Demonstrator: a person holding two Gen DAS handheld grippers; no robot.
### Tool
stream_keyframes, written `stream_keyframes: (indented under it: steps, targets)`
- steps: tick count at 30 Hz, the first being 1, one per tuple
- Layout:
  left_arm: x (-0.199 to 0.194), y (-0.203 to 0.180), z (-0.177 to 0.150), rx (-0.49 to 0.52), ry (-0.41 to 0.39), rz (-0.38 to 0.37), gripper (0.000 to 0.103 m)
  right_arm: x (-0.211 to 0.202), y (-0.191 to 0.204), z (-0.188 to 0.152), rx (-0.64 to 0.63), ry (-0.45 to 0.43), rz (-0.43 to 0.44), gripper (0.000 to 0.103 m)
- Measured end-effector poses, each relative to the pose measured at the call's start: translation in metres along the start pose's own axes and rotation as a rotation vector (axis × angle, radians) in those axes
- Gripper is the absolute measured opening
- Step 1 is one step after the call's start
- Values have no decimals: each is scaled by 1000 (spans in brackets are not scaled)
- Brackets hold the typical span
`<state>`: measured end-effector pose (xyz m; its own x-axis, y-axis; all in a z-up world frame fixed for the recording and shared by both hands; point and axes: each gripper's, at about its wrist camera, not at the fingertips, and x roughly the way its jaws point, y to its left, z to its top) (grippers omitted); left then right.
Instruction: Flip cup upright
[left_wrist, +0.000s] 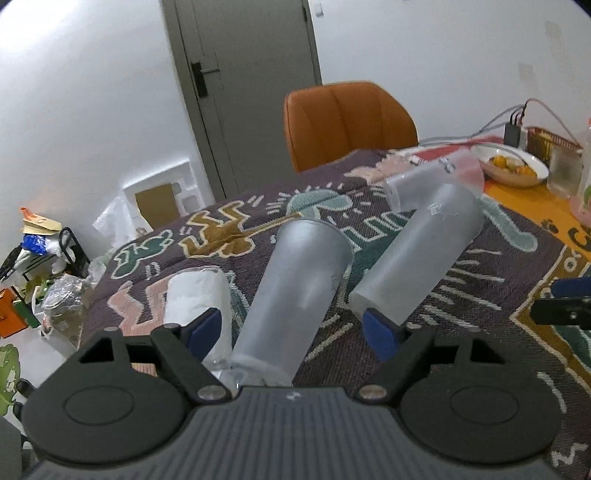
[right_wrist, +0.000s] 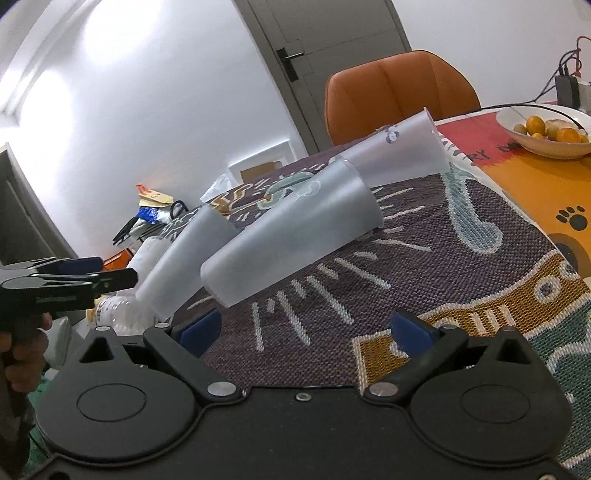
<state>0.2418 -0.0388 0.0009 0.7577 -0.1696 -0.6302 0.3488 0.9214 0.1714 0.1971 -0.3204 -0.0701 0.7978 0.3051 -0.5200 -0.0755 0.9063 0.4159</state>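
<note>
Three frosted plastic cups lie on their sides on the patterned cloth (left_wrist: 480, 295). In the left wrist view the nearest cup (left_wrist: 295, 295) lies between the fingers of my open left gripper (left_wrist: 295, 334), its base toward the camera. A second cup (left_wrist: 417, 258) lies to its right, and a third cup (left_wrist: 432, 181) lies behind that. In the right wrist view my right gripper (right_wrist: 306, 328) is open and empty, just short of the middle cup (right_wrist: 295, 236). The far cup (right_wrist: 399, 151) and the left cup (right_wrist: 184, 258) flank it. The left gripper (right_wrist: 81, 278) shows at the left edge.
A paper-wrapped roll (left_wrist: 199, 295) lies left of the nearest cup. A bowl of fruit (left_wrist: 517, 166) and a glass jar (left_wrist: 565, 170) stand at the far right. An orange chair (left_wrist: 347, 122) stands behind the table. Clutter (left_wrist: 48, 277) sits on the floor at left.
</note>
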Motion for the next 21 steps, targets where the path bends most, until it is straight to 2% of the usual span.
stream_keyframes:
  steps: [6,9,12,14,16,21]
  targets:
    - [21,2,18,86,24,-34,82,9,-7,6,23,11,-24,101]
    - [34,4,24,113,69,-36,81,13,-11,9,36,17,-36,101]
    - [50,6,28,118,114,-88,79,18,-15,10,49,25,-44,101]
    - [63,8,29,121,150,-81,73,20,-17,11,62,29,-47,100]
    - [70,10,31,112,169,-105,72,21,-19,11,67,30,-49,100]
    - [87,6,36,152,196,-112,72,23,-24,9,83,42,-53,100]
